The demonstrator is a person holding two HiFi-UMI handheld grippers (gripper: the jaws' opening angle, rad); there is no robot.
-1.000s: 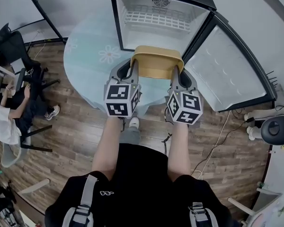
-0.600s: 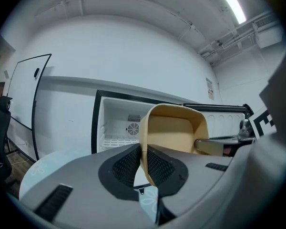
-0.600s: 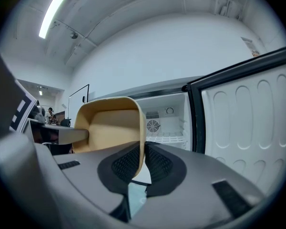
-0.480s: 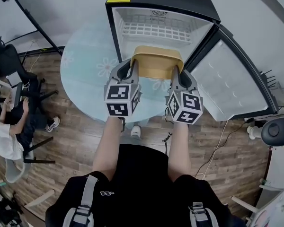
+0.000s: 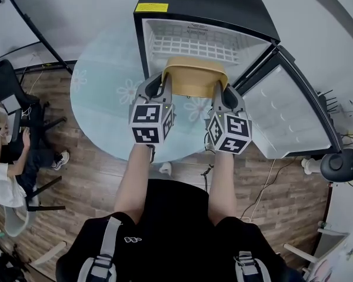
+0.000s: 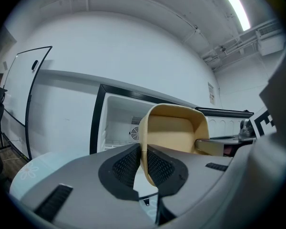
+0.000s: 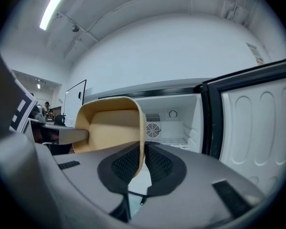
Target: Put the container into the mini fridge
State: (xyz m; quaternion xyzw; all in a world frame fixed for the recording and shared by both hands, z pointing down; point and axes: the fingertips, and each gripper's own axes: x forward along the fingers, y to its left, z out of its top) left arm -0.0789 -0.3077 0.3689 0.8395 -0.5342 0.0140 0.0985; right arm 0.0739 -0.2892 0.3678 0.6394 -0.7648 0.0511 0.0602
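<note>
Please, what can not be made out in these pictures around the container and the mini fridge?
- The lower inside of the mini fridge: in the head view the container, the left claw and the right claw cover it. Only the wire shelf shows.
- The yellow label on the fridge top: head view, too small to read.
- The fridge door: right gripper view, cut off by the picture's edge.

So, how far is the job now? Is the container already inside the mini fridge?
Not yet. Done: the door of the mini fridge stands open, and the tan container is lifted, with the left claw shut on one wall and the right claw on the opposite wall. In hand: it hangs in front of the opening. Left: set it inside and release.
</note>
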